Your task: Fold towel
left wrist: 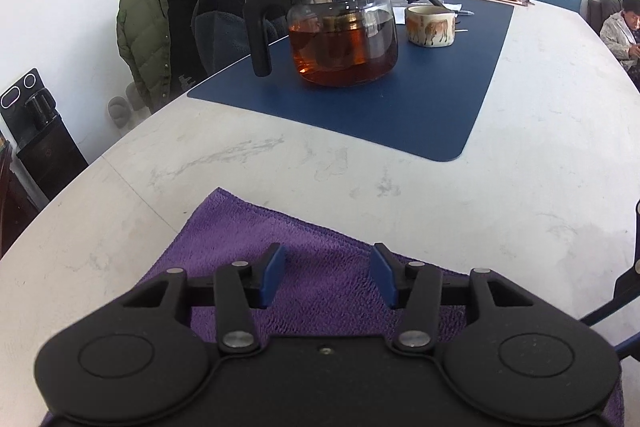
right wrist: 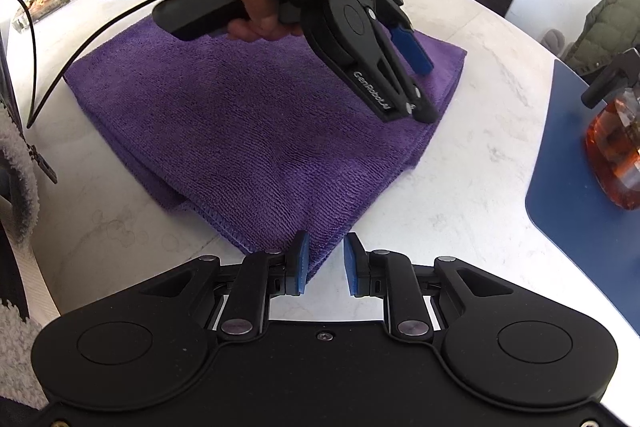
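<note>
Fingers (right wrist: 301,263) on your right gripper (right wrist: 325,263) sit narrowly apart, clamping nothing, just at the near corner of the purple microfibre towel (right wrist: 248,119), which lies folded in layers on the white marble-look tabletop (right wrist: 472,163). Your left gripper (left wrist: 328,275) hangs over the towel's far end near its right-hand edge, fingers wider apart and empty, tips pointing down at the cloth. Towel's long axis runs from your right fingers toward the left ones. Right is nearer a corner, so I judge it the likelier one to pinch.
</note>
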`<action>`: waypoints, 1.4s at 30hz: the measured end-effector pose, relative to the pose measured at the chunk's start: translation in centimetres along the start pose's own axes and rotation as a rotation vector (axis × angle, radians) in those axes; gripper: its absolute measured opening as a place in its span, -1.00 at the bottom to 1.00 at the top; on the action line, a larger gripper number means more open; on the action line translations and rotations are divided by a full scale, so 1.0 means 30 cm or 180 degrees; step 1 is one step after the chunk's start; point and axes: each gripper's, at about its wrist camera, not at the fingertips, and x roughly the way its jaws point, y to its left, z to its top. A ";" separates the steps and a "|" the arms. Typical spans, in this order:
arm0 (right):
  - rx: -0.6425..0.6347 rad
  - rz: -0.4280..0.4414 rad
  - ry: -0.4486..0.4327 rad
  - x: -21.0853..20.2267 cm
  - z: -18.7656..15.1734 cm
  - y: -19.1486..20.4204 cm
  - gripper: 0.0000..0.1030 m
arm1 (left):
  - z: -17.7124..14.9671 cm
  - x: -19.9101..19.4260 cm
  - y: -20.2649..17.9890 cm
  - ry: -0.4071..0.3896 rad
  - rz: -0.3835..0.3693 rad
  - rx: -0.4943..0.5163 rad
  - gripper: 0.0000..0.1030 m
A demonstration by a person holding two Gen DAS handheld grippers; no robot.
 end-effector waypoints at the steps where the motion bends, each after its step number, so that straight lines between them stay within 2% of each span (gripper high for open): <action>1: 0.0012 0.0001 -0.0002 0.001 0.002 -0.003 -0.64 | 0.004 -0.005 0.002 0.0028 0.0012 -0.0022 -0.11; 7: -0.0005 -0.0016 0.0007 -0.021 -0.008 0.022 -0.64 | -0.011 -0.182 0.012 0.0019 0.0018 -0.0115 -0.13; 15: -0.0058 -0.0037 0.0022 -0.039 -0.019 0.047 -0.64 | -0.197 -0.406 -0.096 0.0295 0.0025 -0.0014 -0.13; 20: -0.0091 -0.0050 0.0027 -0.028 -0.012 0.050 -0.64 | -0.270 -0.517 -0.156 0.0326 -0.0062 -0.0172 -0.13; 26: -0.0158 -0.0103 0.0060 -0.032 -0.021 0.067 -0.64 | -0.286 -0.505 -0.262 0.0250 0.0006 0.0138 -0.12; 31: -0.0208 -0.0159 0.0103 -0.030 -0.015 0.081 -0.64 | -0.282 -0.491 -0.325 0.0142 -0.0131 0.0476 -0.12; 34: -0.0228 -0.0176 0.0116 -0.036 -0.023 0.092 -0.64 | -0.291 -0.490 -0.339 0.0137 -0.0173 0.0574 -0.12; 38: -0.0241 -0.0192 0.0122 -0.044 -0.028 0.099 -0.64 | -0.307 -0.459 -0.365 0.0161 -0.0064 0.0813 -0.12; 42: -0.0234 -0.0203 0.0123 -0.035 -0.020 0.091 -0.64 | -0.310 -0.428 -0.383 0.0143 -0.0008 0.0923 -0.12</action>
